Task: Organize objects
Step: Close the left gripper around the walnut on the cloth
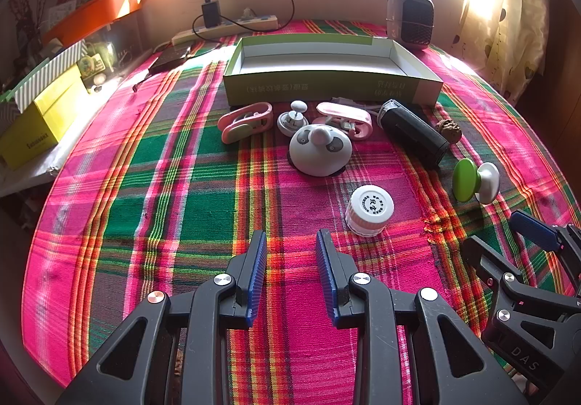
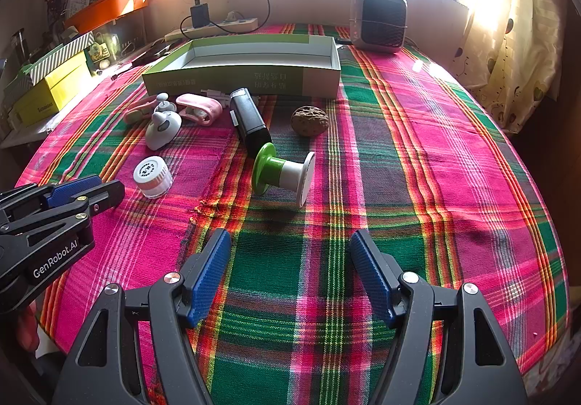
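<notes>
While both tools (image 1: 290, 241) (image 2: 290, 241) gape empty, objects crowd box (image 1: 326, 85).

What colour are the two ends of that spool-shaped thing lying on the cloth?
The spool-shaped thing has one green end and one white, clearest in the right wrist view.

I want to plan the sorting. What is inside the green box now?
The green box shows only bare white walls and floor; the near wall hides the front strip of floor.

Jar (image 1: 369, 209) before box (image 1: 326, 87)
</notes>
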